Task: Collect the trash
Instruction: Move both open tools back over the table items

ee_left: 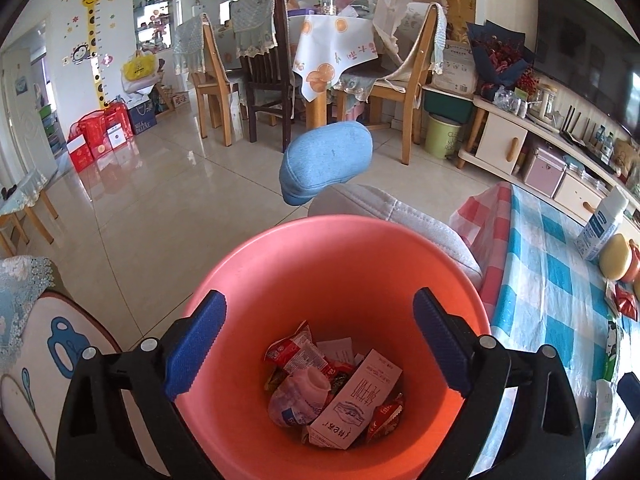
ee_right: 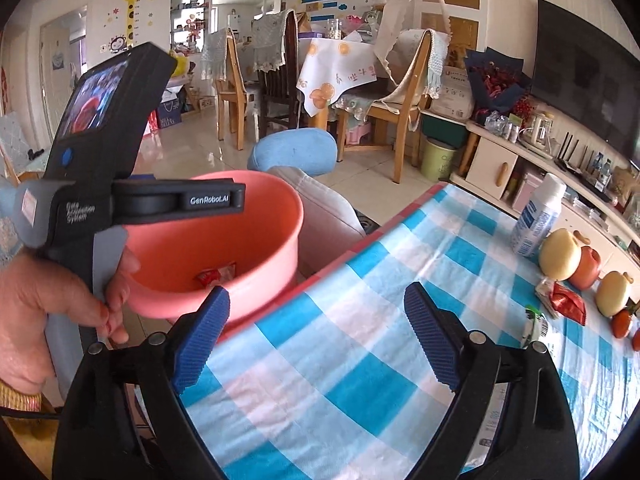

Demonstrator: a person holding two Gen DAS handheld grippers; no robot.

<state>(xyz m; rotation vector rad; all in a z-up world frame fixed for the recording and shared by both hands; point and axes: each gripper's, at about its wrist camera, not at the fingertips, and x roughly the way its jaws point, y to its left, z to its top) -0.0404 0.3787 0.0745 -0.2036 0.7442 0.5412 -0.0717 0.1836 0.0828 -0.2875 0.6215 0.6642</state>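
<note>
A pink bin [ee_left: 340,240] stands beside the table edge, directly under my left gripper [ee_left: 318,296], which is open with nothing between its fingers. Inside the bin lie a white carton [ee_left: 356,396], a small plastic bottle [ee_left: 296,396] and red wrappers [ee_left: 292,350]. My right gripper [ee_right: 318,290] is open and empty above the blue checked tablecloth [ee_right: 360,340]. A red wrapper [ee_right: 568,302] and a green-white packet [ee_right: 534,322] lie on the cloth to its right. In the right wrist view the bin [ee_right: 224,232] sits left of the table, partly behind a hand [ee_right: 48,304] holding the left tool.
A white bottle [ee_right: 538,216], pale round fruits [ee_right: 560,254] and a tomato [ee_right: 622,322] stand along the table's right side. A blue-cushioned grey seat [ee_left: 326,160] is just behind the bin. Dining chairs, a covered table and a low TV cabinet [ee_left: 504,144] lie beyond, across a tiled floor.
</note>
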